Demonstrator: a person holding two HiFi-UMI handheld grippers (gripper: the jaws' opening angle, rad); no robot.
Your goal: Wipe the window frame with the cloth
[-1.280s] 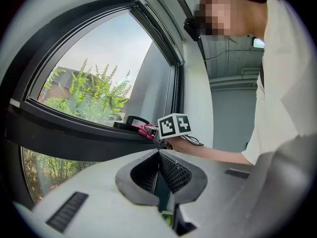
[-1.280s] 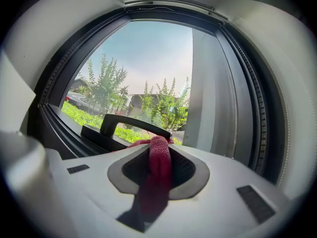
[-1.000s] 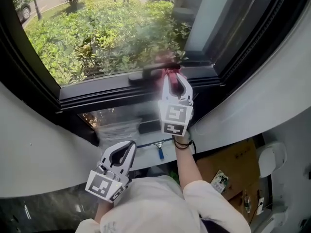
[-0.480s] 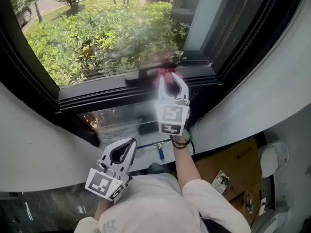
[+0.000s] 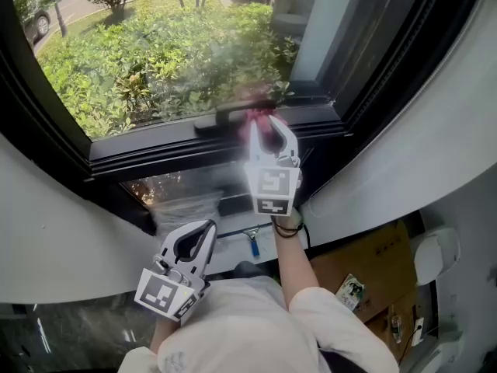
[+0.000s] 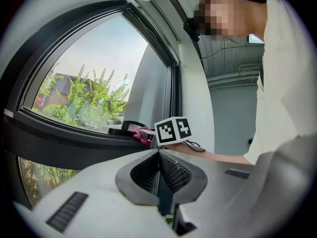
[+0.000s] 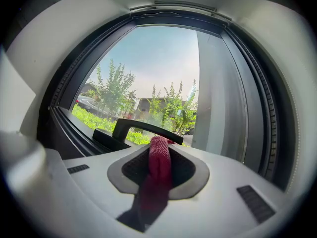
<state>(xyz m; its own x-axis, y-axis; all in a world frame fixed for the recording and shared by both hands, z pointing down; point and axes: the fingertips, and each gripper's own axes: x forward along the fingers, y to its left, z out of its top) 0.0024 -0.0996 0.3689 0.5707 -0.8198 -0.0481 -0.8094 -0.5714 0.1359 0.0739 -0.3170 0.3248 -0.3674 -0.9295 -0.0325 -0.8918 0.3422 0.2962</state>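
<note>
Pinching the red cloth beside the window handle

The white plastic right gripper point(image 5: 268, 124), which carries a square-marker cube, has its jaws clamped on a crimson woven cloth point(image 7: 159, 165). A fold of the cloth bulges up between them. The cloth's far end lies on the dark metal window frame point(image 5: 155, 148), just right of the black lever handle point(image 5: 224, 118) on the lower rail. The matching left gripper point(image 5: 206, 230) hangs well below the handle, near the person's white shirt point(image 5: 256, 325), its jaws pressed together on nothing. Green shrubs point(image 5: 155, 53) fill the glass beyond the handle.
</note>
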